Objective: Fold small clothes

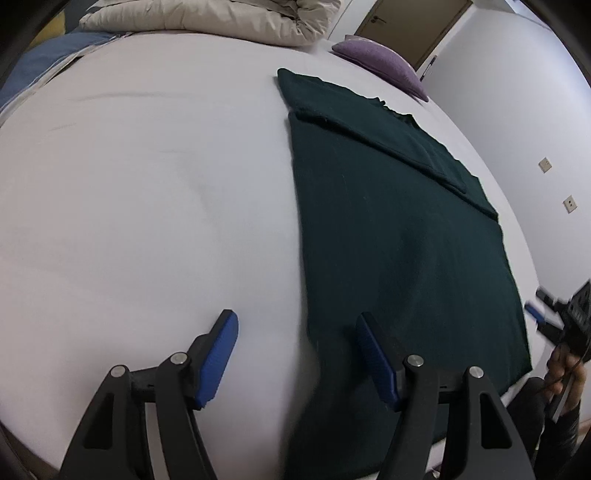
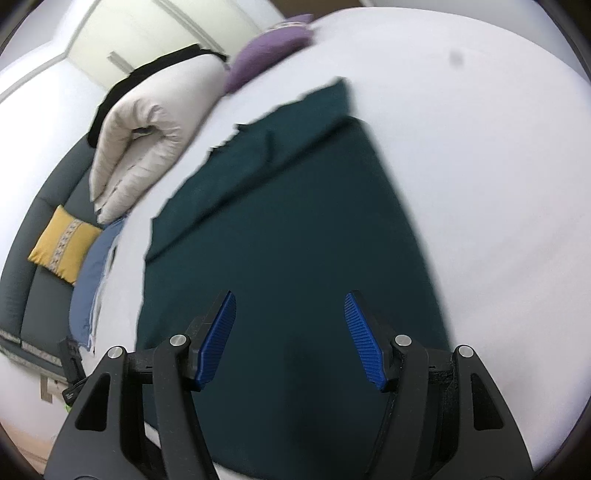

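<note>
A dark green garment (image 1: 399,236) lies flat on the white bed sheet (image 1: 147,206), its far end with a sleeve folded across it. My left gripper (image 1: 297,350) is open and empty, hovering over the garment's near left edge. My right gripper (image 2: 290,332) is open and empty above the near part of the same garment (image 2: 288,229). The right gripper also shows at the right edge of the left wrist view (image 1: 535,314), held in a hand beside the garment's right edge.
A folded cream duvet (image 2: 136,147) and a purple pillow (image 2: 266,51) lie at the far end of the bed. A yellow cushion (image 2: 62,243) and blue cloth (image 2: 92,280) sit by the grey headboard. A wall with sockets (image 1: 543,164) and a door (image 1: 413,26) stand beyond.
</note>
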The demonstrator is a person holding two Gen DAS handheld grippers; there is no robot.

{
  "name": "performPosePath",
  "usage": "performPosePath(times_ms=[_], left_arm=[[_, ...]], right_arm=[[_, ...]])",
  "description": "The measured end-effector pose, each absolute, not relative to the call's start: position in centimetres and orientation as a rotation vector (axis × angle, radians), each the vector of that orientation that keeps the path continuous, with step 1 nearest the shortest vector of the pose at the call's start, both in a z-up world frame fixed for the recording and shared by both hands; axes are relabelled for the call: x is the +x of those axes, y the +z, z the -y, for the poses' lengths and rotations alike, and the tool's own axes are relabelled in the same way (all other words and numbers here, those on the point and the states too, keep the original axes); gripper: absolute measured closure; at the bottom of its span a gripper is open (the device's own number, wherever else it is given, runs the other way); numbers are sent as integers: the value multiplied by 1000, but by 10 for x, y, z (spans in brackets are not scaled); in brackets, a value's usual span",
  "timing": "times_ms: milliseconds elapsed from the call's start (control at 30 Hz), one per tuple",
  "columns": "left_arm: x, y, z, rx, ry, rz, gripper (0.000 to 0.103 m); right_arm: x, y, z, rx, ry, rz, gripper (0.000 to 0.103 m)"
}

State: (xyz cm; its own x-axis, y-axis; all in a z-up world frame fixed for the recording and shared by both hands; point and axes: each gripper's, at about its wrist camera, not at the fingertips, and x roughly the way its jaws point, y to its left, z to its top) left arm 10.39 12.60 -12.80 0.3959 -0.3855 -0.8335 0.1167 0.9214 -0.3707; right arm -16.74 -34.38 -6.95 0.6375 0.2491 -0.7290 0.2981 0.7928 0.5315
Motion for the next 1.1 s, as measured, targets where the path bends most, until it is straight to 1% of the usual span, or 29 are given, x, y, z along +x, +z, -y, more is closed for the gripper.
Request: performPosePath(times_ms=[67, 133, 167, 333, 467, 533, 567, 600, 633, 700, 767, 833, 867, 900, 933, 967, 1100], left_arm=[[96, -127, -125, -288, -331, -1134, 36], [88, -127, -118, -281, -364, -1153, 43], [85, -127, -117, -277, -372, -1160, 49], [69, -130, -116, -334, -417, -1192, 50], [65, -131, -111, -320, -440, -1203, 50], [67, -131, -111, -329, -442, -1204, 51], [66, -131, -111, -331, -443, -1207, 65], [66, -133, -108, -332, -450, -1220, 84], [59, -134, -112, -332, -450, -1226, 88], [57, -137, -114, -338, -446, -1224, 94], [57, -139, -119, -376, -449, -1222, 95], [57, -140, -122, -396, -452, -1220, 96], [56, -139, -122, -392, -457, -1222, 96], [54, -138, -122, -391, -463, -1220, 96], [53, -137, -122, -393, -471, -1220, 96], [50, -136, -123, -403, -481, -1220, 96], [44, -131, -129, -450, -505, -1211, 97]], right_arm=[[-196, -74, 355, 719, -66, -920, 43], [-221, -77, 364, 740, -96, -954, 43], [-229, -79, 367, 738, -102, -967, 43], [-263, -79, 387, 772, -158, -969, 43], [-263, -98, 392, 774, -161, -1111, 43], [-263, -96, 389, 727, -160, -1123, 43], [-263, -96, 386, 708, -157, -1137, 43], [-263, -96, 385, 703, -154, -1147, 43], [-263, -96, 384, 696, -152, -1159, 43], [-265, -96, 382, 675, -142, -1189, 43], [-267, -97, 384, 669, -133, -1207, 45], [-268, -98, 386, 662, -127, -1219, 52], [-270, -99, 385, 660, -124, -1225, 61], [-270, -101, 387, 665, -118, -1229, 73], [-273, -102, 390, 687, -102, -1230, 82], [-271, -105, 393, 713, -86, -1232, 94], [-280, -111, 408, 814, -60, -1180, 97]])
